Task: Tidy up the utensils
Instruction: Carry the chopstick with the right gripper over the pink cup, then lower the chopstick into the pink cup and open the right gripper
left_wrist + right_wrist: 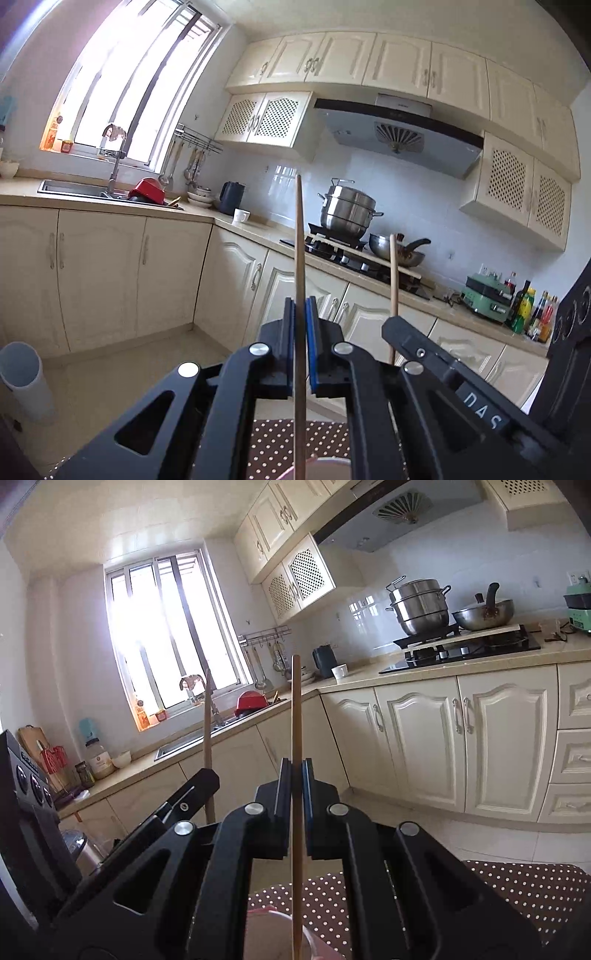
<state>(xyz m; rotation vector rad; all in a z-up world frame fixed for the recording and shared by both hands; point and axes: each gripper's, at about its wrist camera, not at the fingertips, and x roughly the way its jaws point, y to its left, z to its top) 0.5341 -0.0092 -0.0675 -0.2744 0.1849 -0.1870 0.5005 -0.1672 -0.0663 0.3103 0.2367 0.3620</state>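
Observation:
My left gripper (301,306) is shut on a thin wooden chopstick (298,229) that stands upright between its blue pads. Its lower end runs down toward the rim of a pale cup (328,463) at the bottom edge. To the right, the other gripper (400,330) holds a second chopstick (393,273). In the right wrist view, my right gripper (295,766) is shut on its own upright chopstick (295,709), whose lower end reaches down to the cup (269,930). The left gripper (201,781) and its chopstick (207,720) stand just to the left.
A brown polka-dot cloth (517,890) covers the surface under the cup. Beyond it are cream kitchen cabinets (99,277), a sink (70,188) with a red bowl, and a stove with a steel pot (421,609) and a wok. A white cylinder (22,380) stands low on the left.

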